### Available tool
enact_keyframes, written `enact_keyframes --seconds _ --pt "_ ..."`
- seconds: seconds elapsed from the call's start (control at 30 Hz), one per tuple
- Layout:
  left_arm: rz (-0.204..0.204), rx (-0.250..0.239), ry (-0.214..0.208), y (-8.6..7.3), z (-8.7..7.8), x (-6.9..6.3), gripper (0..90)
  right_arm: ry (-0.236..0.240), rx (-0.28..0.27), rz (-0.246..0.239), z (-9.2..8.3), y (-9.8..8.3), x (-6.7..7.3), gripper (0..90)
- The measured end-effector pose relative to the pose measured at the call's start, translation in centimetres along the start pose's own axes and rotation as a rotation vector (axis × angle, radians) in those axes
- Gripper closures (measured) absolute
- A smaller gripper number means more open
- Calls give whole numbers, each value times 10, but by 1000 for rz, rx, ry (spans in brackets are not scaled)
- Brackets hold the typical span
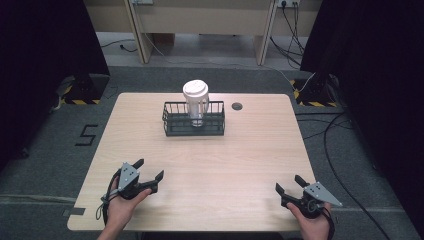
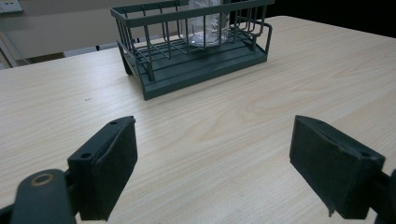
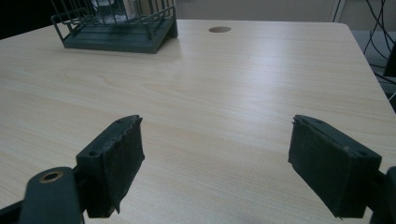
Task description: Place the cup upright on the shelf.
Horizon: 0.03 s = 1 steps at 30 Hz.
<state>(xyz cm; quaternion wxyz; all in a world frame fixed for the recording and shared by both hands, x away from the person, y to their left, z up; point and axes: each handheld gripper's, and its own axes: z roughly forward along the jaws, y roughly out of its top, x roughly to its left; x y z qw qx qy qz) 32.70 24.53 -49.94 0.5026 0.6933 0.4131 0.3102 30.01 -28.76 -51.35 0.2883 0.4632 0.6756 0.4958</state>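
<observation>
A clear plastic cup with a white lid stands upright inside a dark wire basket at the far middle of the table. The basket and the cup's lower part appear ahead in the left gripper view, and the basket sits at the top left of the right gripper view. My left gripper rests open near the front left, held by a hand. Near the front right my right gripper is open too. Nothing lies between either pair of jaws.
The light wooden table has a round cable hole right of the basket. Grey carpet, cables and dark curtains surround it. Wide bare tabletop lies between the grippers and the basket.
</observation>
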Motion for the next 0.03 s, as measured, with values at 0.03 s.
enact_keyframes --seconds 0.03 --pt "-2 -1 -1 0 0 0 148 1 0 -1 0 0 0 184"
